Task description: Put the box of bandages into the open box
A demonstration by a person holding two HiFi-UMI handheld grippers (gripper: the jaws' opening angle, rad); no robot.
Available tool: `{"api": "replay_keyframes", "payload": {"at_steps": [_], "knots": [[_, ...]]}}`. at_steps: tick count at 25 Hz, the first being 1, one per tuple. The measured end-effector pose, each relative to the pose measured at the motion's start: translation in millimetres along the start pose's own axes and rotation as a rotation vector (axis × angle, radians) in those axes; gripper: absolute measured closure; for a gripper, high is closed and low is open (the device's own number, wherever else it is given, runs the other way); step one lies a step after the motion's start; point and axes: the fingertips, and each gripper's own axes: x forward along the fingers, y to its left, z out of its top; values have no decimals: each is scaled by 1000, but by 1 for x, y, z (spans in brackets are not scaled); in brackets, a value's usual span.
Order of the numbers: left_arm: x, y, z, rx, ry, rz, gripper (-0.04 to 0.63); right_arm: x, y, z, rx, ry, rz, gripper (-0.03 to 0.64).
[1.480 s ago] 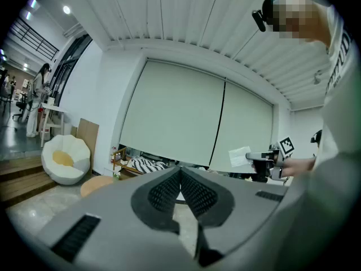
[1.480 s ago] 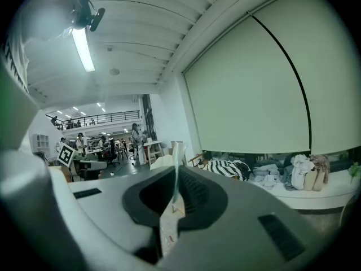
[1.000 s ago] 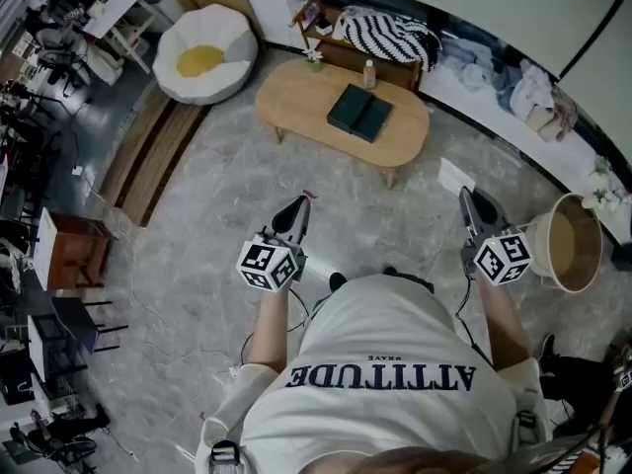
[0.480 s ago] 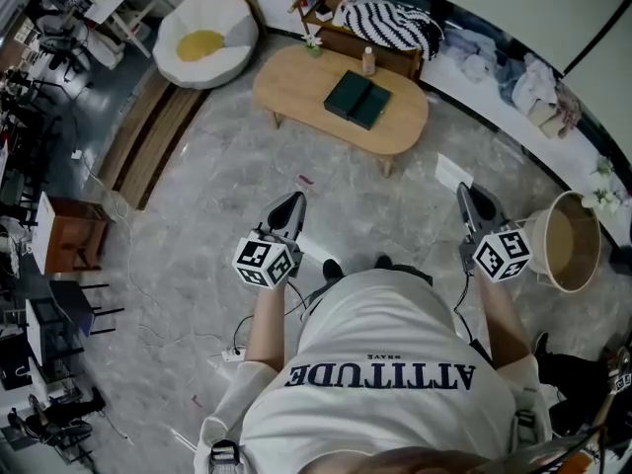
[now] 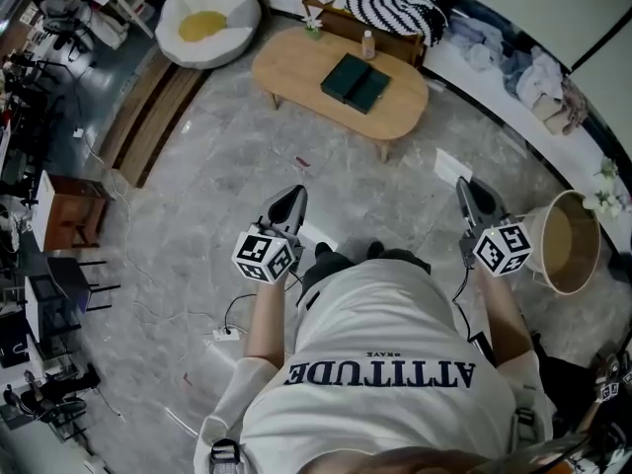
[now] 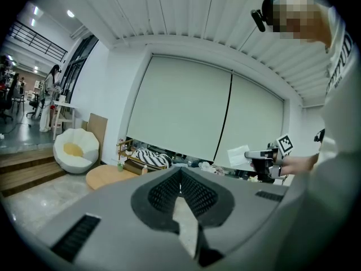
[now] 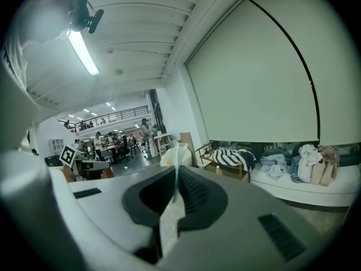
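left hand-held gripper (image 5: 293,196): closed, empty | right hand-held gripper (image 5: 465,186): pinching thin flat white sheet (image 5: 452,166)

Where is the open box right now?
In the head view, the open box lies near the middle of the oval wooden table, ahead of the person, just below a small bottle.

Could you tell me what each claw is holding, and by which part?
Right claw pinches a thin white sheet by one edge; left claw is shut on nothing.
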Motion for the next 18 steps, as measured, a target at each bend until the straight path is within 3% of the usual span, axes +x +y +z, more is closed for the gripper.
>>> {"api": "replay_keyframes", "payload": {"at_steps": [9,18], "knots": [[8,-23,-13,-13,2,26,574,-7,-22,-9,25,17,32,588],[11,-12,-15,-22,19,32,574,9,-17,-13,38,35,51,588]]}}
